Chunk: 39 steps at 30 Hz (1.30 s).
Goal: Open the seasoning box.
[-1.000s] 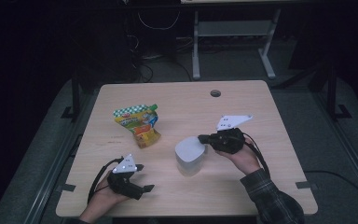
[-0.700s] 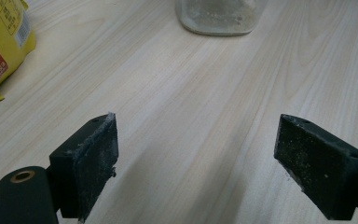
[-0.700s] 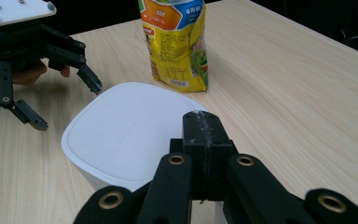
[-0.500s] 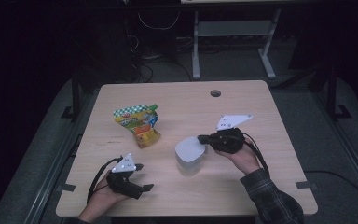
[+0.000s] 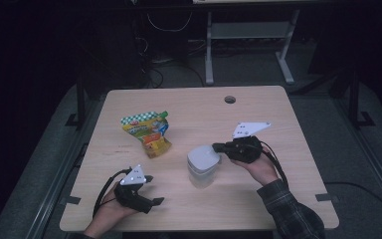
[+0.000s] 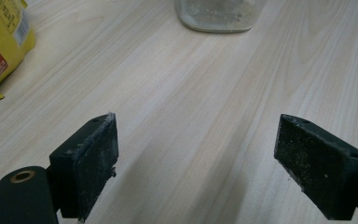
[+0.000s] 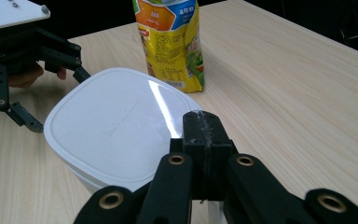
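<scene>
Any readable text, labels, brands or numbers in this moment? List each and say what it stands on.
"5": white numeral on a red patch of the yellow pouch, left gripper view.
Barcode and small print on the pouch: too small to read.
Pouch back panel, right gripper view: blurred.
Embossed line on the white lid of the container: not legible.
Right gripper and left gripper: no markings.

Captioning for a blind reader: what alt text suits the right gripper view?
The right gripper, jaws shut, sits at the rim of a white lidded container on a wooden table; behind stand a yellow pouch and the left gripper.
</scene>
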Motion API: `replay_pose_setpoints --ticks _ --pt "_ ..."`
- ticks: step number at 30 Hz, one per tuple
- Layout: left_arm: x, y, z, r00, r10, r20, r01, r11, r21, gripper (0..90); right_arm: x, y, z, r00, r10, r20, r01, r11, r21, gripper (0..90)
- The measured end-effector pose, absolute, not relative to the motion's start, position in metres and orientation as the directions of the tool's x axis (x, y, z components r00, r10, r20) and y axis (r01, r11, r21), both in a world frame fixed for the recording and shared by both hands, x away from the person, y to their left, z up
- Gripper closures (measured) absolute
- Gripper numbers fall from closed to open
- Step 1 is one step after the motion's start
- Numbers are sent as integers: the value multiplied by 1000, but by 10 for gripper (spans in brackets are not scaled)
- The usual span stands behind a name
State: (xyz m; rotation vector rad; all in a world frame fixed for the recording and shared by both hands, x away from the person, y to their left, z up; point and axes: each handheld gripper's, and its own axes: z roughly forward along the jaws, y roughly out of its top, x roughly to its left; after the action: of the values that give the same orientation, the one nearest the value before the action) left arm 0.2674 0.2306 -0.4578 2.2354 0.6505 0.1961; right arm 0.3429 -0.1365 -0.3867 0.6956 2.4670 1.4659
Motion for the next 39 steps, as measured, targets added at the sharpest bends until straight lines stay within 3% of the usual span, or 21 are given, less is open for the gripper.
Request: replay_pose_setpoints --ticks 39 --pt "267 230 -458 859 507 -68 388 -560 732 132 346 -139 -392 -864 498 72 306 405 861 898"
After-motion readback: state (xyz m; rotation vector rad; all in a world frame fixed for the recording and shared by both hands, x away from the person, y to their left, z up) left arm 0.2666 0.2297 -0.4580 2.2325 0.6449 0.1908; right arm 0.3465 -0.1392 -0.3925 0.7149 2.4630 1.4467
